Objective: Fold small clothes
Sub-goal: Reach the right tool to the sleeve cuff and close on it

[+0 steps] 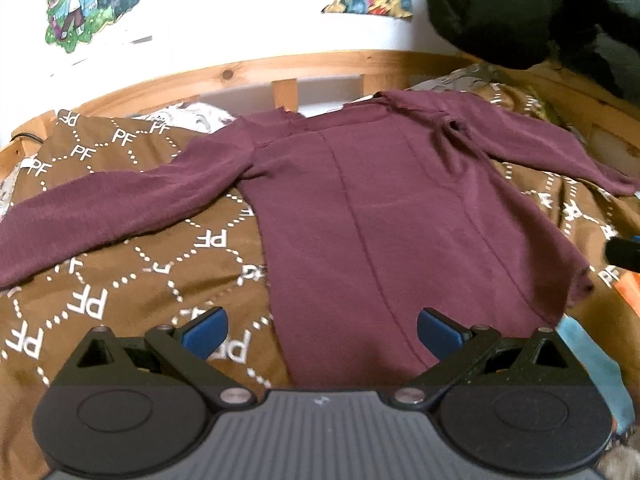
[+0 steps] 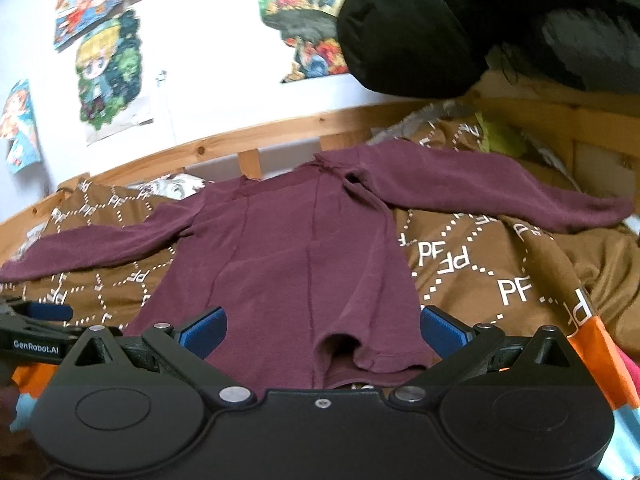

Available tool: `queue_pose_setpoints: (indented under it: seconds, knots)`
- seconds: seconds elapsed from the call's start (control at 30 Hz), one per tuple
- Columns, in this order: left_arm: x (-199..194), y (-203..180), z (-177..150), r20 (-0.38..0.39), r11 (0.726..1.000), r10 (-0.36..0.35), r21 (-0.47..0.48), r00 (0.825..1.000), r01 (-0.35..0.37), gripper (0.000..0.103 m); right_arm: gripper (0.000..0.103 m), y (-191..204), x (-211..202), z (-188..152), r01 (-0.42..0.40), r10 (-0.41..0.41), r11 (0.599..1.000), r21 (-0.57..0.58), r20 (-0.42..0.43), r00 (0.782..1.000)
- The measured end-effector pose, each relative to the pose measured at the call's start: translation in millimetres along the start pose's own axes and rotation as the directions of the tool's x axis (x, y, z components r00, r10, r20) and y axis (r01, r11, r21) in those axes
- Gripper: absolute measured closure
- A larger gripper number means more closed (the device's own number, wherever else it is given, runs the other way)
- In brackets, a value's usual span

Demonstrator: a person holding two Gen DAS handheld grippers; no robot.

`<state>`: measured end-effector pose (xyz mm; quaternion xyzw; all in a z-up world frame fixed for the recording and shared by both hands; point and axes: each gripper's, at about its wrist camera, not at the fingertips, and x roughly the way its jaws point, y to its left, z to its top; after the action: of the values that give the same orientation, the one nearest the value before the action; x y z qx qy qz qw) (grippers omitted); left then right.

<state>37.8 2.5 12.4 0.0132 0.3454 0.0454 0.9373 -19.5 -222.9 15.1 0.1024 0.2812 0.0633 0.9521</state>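
Observation:
A maroon long-sleeved top (image 1: 384, 216) (image 2: 288, 256) lies spread flat on a brown bedcover, both sleeves stretched out to the sides, hem toward me. My left gripper (image 1: 322, 334) hovers open over the hem's left part, blue pads wide apart and holding nothing. My right gripper (image 2: 322, 334) is open above the hem's right part, where the hem edge bulges up in a small fold. At the left edge of the right wrist view the left gripper's fingers (image 2: 48, 314) show, and the right gripper's tip (image 1: 624, 254) shows at the right edge of the left wrist view.
The brown bedcover (image 1: 120, 280) (image 2: 500, 272) with white "PF" print covers the bed. A wooden bed rail (image 1: 280, 68) (image 2: 280, 128) runs behind the top, with a postered wall beyond. A black bulky garment (image 1: 520, 8) (image 2: 480, 20) hangs at upper right. Orange and light-blue fabric (image 2: 592, 344) lies at right.

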Motion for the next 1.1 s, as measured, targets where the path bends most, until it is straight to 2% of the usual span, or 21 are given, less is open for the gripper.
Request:
queue_pose_setpoints:
  seconds: [0.1, 0.2, 0.33, 0.43, 0.5, 0.6, 0.8, 0.93, 1.03, 1.1]
  knots:
    - [6, 8, 25, -0.021, 1.0, 0.017, -0.01, 1.0, -0.017, 0.001, 0.0, -17, 8, 14, -0.015, 0.015, 0.998, 0.056, -0.001, 1.0]
    - [9, 14, 50, -0.027, 0.999, 0.034, -0.011, 0.999, -0.034, 0.001, 0.0, -37, 17, 30, 0.007, -0.007, 0.994, 0.107, 0.001, 1.0]
    - [18, 13, 77, -0.049, 0.999, 0.037, -0.028, 0.998, -0.039, 0.001, 0.0, -66, 28, 48, 0.066, -0.067, 0.987, 0.144, 0.005, 0.998]
    - [28, 7, 84, -0.058, 0.999, 0.014, -0.03, 0.998, -0.016, 0.001, 0.0, -96, 32, 60, 0.15, -0.164, 0.961, 0.231, 0.043, 0.986]
    - [35, 1, 82, -0.06, 1.0, 0.005, -0.025, 0.998, -0.006, 0.001, 0.0, -120, 33, 66, 0.226, -0.252, 0.926, 0.303, 0.05, 0.966]
    - [51, -12, 72, -0.081, 1.0, -0.018, -0.012, 0.997, 0.017, 0.001, 0.0, -155, 33, 69, 0.33, -0.383, 0.857, 0.395, 0.061, 0.922]
    - [68, -36, 46, -0.106, 0.999, -0.036, 0.004, 0.994, 0.037, 0.001, 0.001, -205, 46, 64, 0.449, -0.519, 0.75, 0.486, 0.013, 0.855]
    - [72, -44, 35, -0.108, 0.999, -0.038, 0.011, 0.993, 0.04, 0.001, 0.002, -229, 64, 67, 0.502, -0.581, 0.702, 0.506, -0.001, 0.814]
    - [73, -47, 33, -0.105, 0.999, -0.034, 0.008, 0.994, 0.035, 0.001, 0.008, -244, 79, 70, 0.519, -0.601, 0.691, 0.503, 0.001, 0.799]
    - [72, -48, 31, -0.105, 0.999, -0.029, 0.012, 0.994, 0.03, 0.001, 0.022, -251, 88, 70, 0.516, -0.608, 0.691, 0.507, 0.02, 0.794]
